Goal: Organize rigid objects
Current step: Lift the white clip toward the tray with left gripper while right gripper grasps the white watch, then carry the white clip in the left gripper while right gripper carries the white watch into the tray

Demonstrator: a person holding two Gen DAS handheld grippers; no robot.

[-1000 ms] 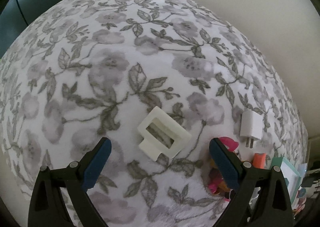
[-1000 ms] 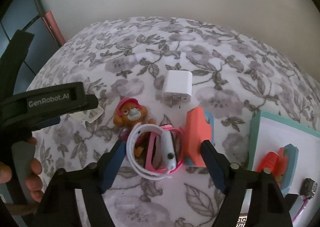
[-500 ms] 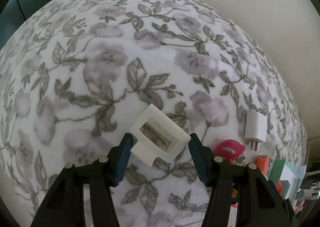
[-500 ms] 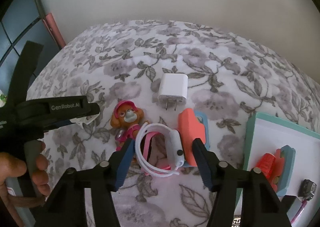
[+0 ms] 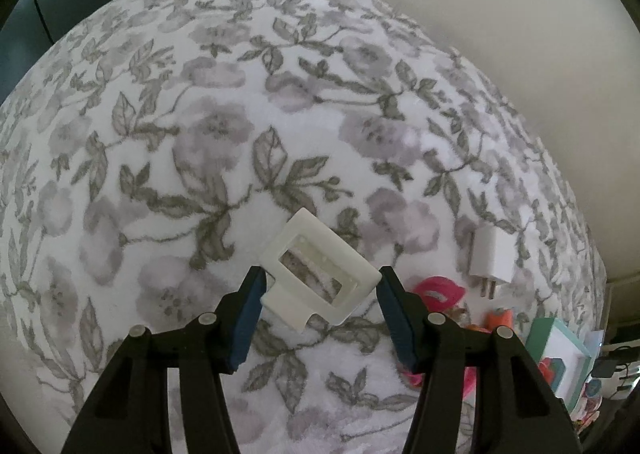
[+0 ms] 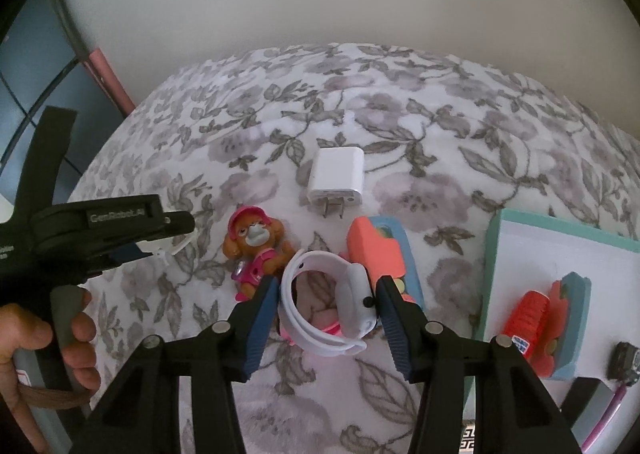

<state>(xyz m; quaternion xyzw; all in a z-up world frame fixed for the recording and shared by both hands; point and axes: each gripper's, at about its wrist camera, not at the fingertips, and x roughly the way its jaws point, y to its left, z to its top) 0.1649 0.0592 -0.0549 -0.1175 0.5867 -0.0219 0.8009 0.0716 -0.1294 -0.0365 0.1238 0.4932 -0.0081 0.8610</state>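
A white rectangular plastic frame sits between the blue pads of my left gripper, just over the floral blanket. Both pads press its corners, so the gripper is shut on it. In the right wrist view a white smartwatch, strap looped, lies on top of a pink watch. My right gripper straddles the white watch. Its jaws are closing and both pads touch the watch: the strap on the left, the watch body on the right.
A white charger plug lies beyond the watches. A toy dog in a pink cap sits to their left, an orange and blue piece to their right. A teal-rimmed white tray holds a red item. A hand grips the left tool.
Both pairs of jaws have narrowed from wide apart. The left pads have come in against the white frame, the right pads against the white watch. Neither hand has shifted much.
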